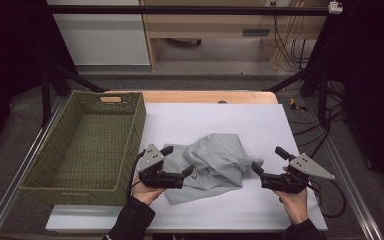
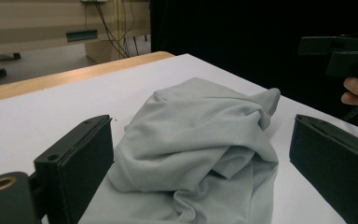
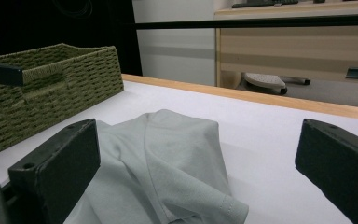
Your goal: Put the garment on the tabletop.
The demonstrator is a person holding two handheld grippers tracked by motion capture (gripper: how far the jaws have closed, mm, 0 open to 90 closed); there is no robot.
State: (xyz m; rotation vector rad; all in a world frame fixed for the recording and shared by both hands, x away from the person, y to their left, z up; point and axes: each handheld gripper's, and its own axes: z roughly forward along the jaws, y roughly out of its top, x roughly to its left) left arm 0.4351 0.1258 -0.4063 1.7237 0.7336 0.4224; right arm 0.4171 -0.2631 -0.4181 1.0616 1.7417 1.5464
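A crumpled grey cloth (image 1: 212,165) lies in a heap on the white table top (image 1: 260,120), between my two grippers. My left gripper (image 1: 177,161) rests at the cloth's left edge, jaws wide open around the fabric's near side; its own view has the grey cloth (image 2: 200,140) bunched between the jaws. To the right of the cloth, my right gripper (image 1: 269,161) is open too and points left at the cloth's right tip. The grey cloth (image 3: 168,158) sits low between its jaws, not gripped.
A green woven basket (image 1: 87,145) stands empty at the table's left side, also the green woven basket (image 3: 42,88) in the right gripper view. Beyond the far wooden table edge (image 1: 195,96) are shelving and cables. A black frame bar (image 1: 190,10) crosses overhead.
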